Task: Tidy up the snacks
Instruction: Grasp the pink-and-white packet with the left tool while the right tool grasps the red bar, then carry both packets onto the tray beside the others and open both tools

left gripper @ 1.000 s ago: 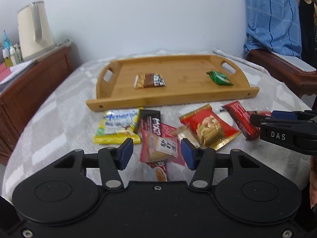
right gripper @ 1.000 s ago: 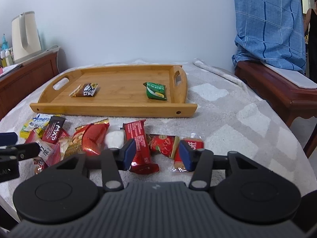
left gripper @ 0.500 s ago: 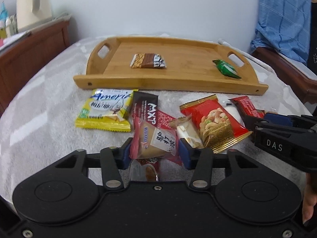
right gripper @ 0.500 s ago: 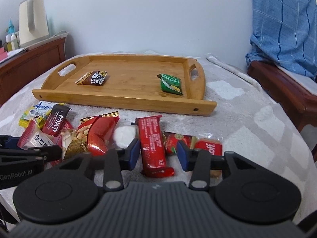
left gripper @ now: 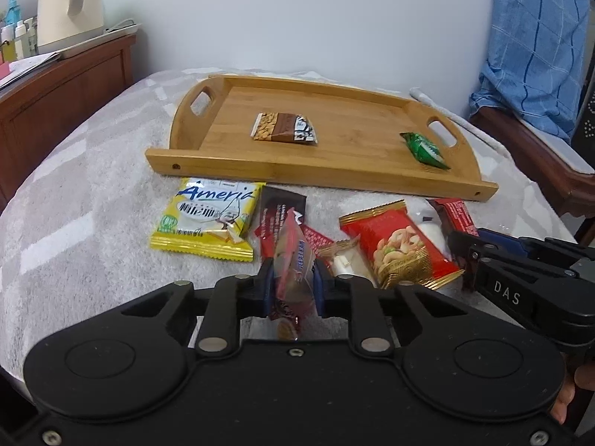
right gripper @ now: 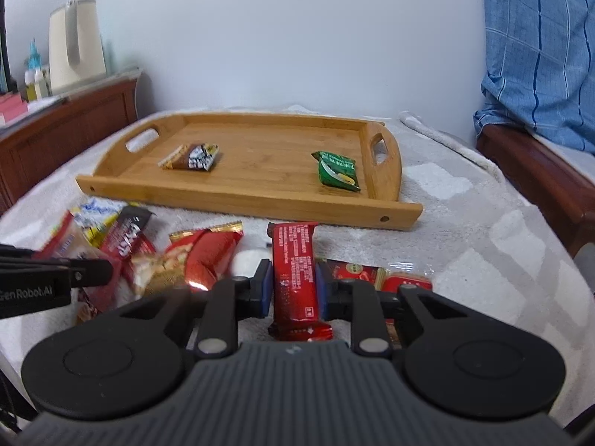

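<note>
My left gripper (left gripper: 292, 284) is shut on a small pink-and-clear snack packet (left gripper: 292, 260), squeezed upright between its blue pads. My right gripper (right gripper: 293, 286) is shut on a long red snack bar (right gripper: 293, 271) that lies lengthwise between its pads. A wooden tray (left gripper: 282, 169) (right gripper: 238, 195) with cut-out handles sits further back on the table; it holds a brown chocolate wafer packet (left gripper: 284, 133) (right gripper: 191, 156) and a green packet (left gripper: 424, 150) (right gripper: 336, 171). The right gripper also appears at the right edge of the left wrist view (left gripper: 463, 256), over the red bar's end.
Loose snacks lie in front of the tray: a yellow packet (left gripper: 206, 225), a dark bar (left gripper: 280, 212), a red nut packet (left gripper: 399, 247), small red packets (right gripper: 372, 273). A wooden sideboard (left gripper: 63, 89) with a cream kettle (left gripper: 68, 3) stands left; a blue cloth (right gripper: 539, 48) hangs over a bench on the right.
Both grippers have closed: the left pads came together on the pink packet and crumpled it upright, the right pads closed on the red bar. The left gripper moved in closer to the pile.
</note>
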